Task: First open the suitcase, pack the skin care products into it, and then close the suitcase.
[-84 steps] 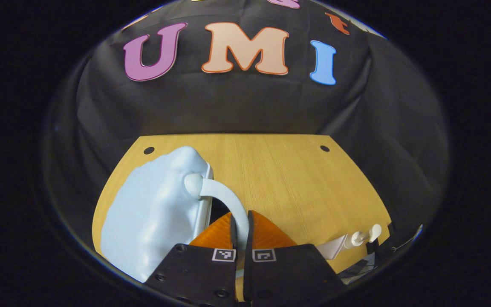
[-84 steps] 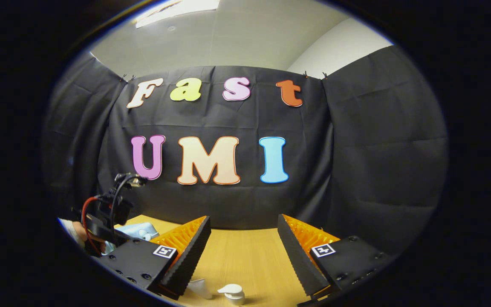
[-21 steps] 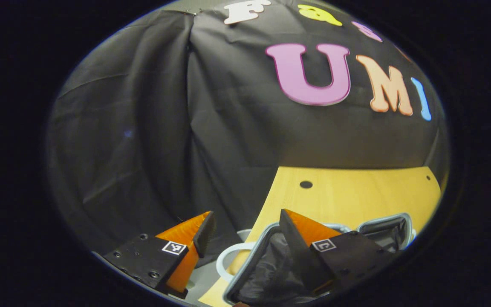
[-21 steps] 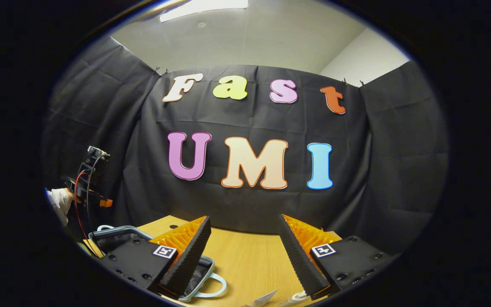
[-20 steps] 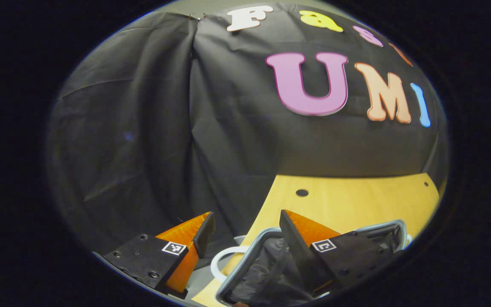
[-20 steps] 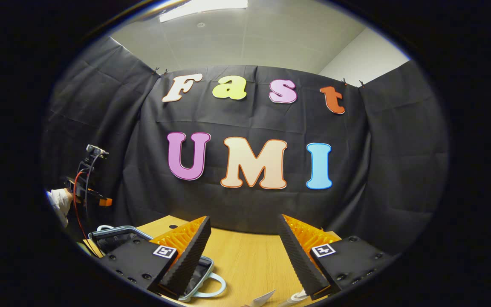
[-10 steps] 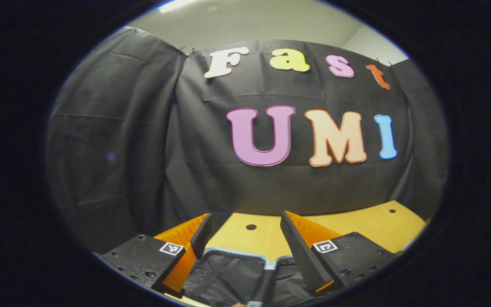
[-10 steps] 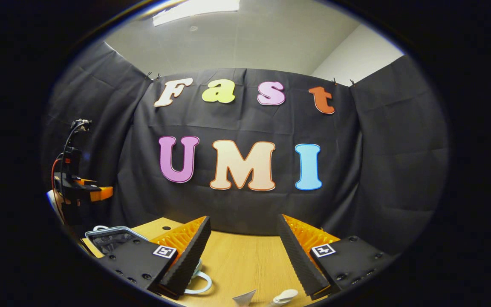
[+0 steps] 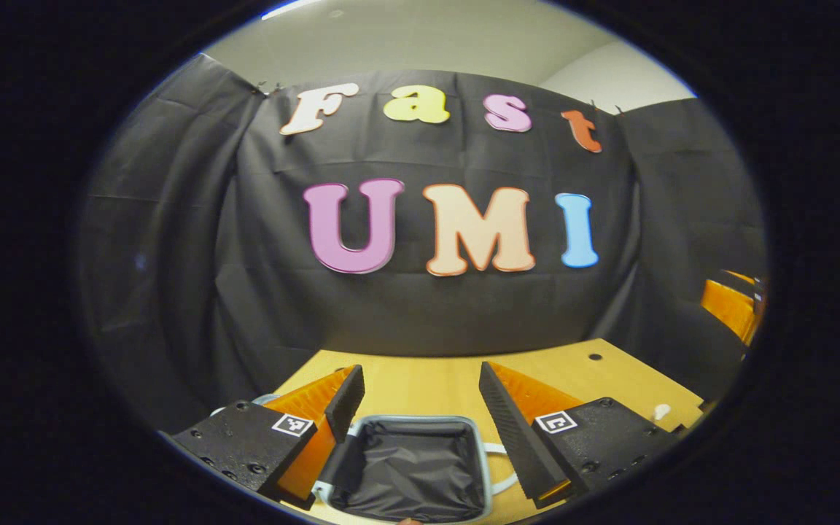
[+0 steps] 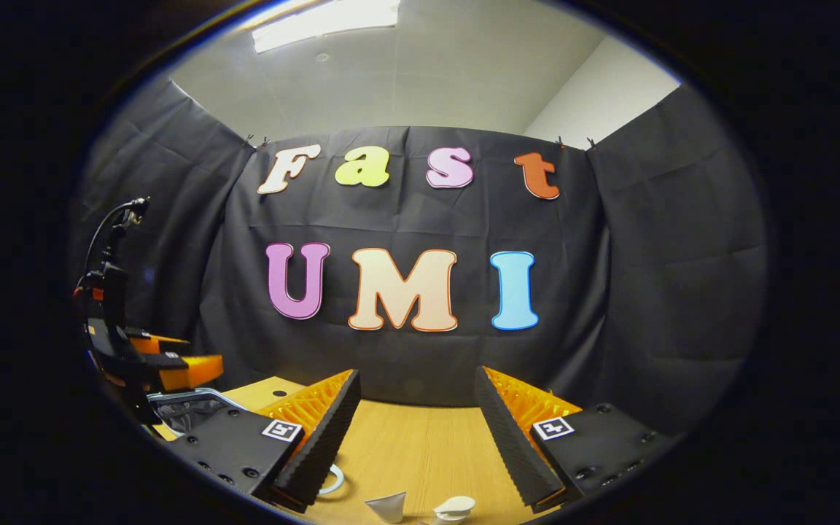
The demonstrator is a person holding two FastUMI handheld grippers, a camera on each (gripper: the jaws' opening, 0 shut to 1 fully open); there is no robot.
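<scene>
The pale blue suitcase lies open on the wooden table, its black lining facing up. My left gripper hovers just above it, open, with nothing between its fingers. A white handle loop sticks out at the suitcase's right side. In the right gripper view, my right gripper is open and empty above the table. Below it lie a white tube end and a white pump bottle head. At the far left there, the left gripper hangs over the suitcase rim.
The wooden table runs back to the black cloth wall. A small white pump top sits near the table's right edge. The right gripper shows at the far right of the left gripper view.
The left gripper was earlier shut on the closed suitcase's handle; the suitcase now lies open and the gripper is open, having swung right to centre over the lining. The right gripper barely moved.
</scene>
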